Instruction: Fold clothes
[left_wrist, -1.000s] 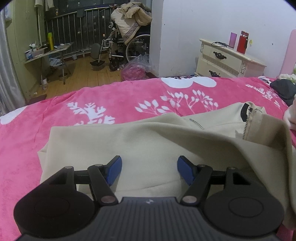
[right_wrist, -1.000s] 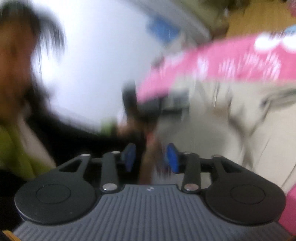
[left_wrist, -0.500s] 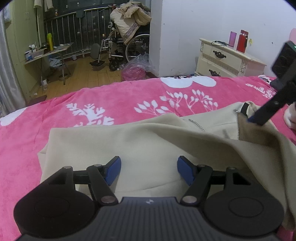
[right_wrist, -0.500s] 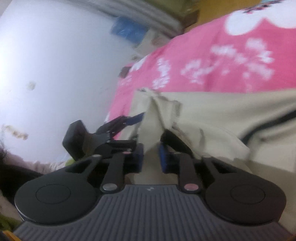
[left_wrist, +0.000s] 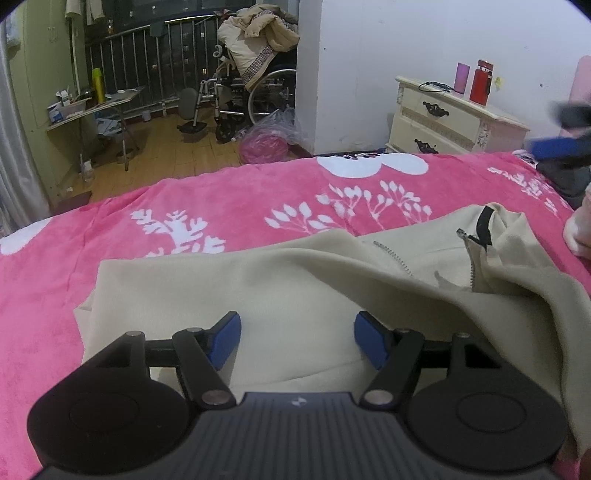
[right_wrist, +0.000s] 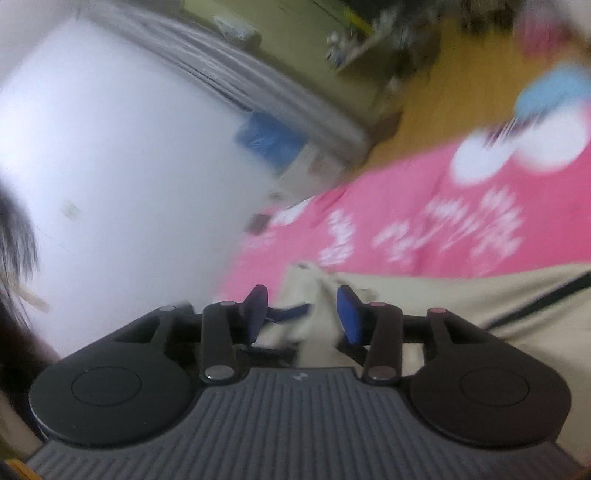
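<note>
Beige zip-up garment (left_wrist: 280, 295), spread on the pink bedspread (left_wrist: 221, 206), looks soft, light and floppy, best pinched along a hem or the collar edge, while the left gripper (left_wrist: 294, 338) hovers wide and empty and the right gripper (right_wrist: 303, 314), jaws just reopened, loosely straddles a cloth fold.

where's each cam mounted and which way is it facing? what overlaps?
Left wrist: on the left gripper, aimed down across the beige jacket and pink blanket toward the wheelchair; its own open fingers show.
Right wrist: on the right gripper, tilted and blurred, facing the jacket's corner; jaws just opening, cloth between.
Shared: jacket, blanket, both grippers.
</note>
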